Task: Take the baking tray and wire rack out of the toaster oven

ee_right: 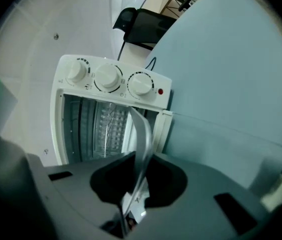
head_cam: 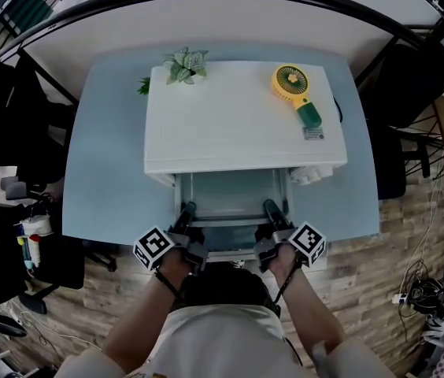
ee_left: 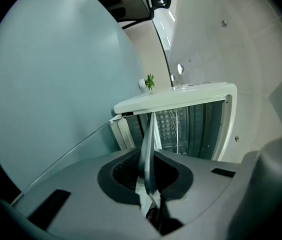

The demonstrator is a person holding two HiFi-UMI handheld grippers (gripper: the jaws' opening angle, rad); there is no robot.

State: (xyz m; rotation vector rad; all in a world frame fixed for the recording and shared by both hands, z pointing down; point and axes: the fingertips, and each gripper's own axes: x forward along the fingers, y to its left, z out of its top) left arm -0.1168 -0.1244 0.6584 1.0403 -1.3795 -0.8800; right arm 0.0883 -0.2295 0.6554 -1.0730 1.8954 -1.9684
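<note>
Baking tray (ee_right: 142,136) looks partway out, left gripper (head_cam: 186,209) and right gripper (head_cam: 271,208) fingers clamped on its edge; wire rack (ee_right: 108,126) waits beyond them.

No legible txt: marks round toaster oven knobs (ee_right: 108,77) & perhaps a label (head_cam: 312,133) on fan (head_cam: 291,83), too small.

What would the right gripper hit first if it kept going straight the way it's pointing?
The right gripper, shut on the baking tray edge, points into the open toaster oven. The wire rack inside looks first in line, though depth is hard to judge.
</note>
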